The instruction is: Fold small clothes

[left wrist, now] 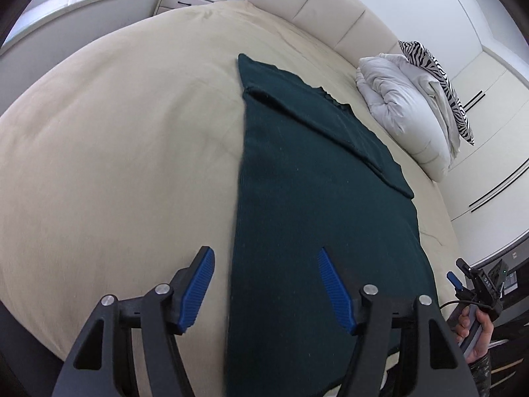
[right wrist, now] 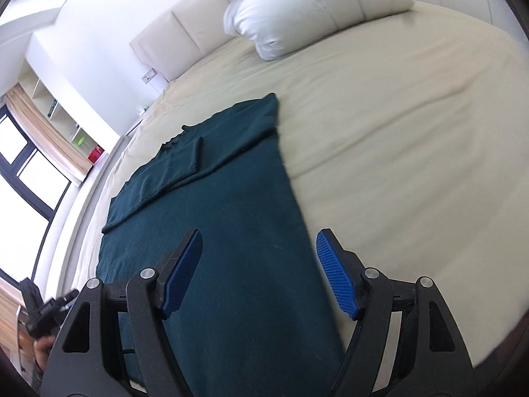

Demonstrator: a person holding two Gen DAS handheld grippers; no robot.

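With both the left gripper and right gripper released and empty above the near hem, the dark green garment lies lengthwise on the bed, sleeves folded in toward 12 o'clock, so pinch both hem corners evenly.

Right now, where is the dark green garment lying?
The dark green garment lies flat on the beige bed, running from below both open grippers toward the headboard. In the left wrist view, the white pillow lies to its right.
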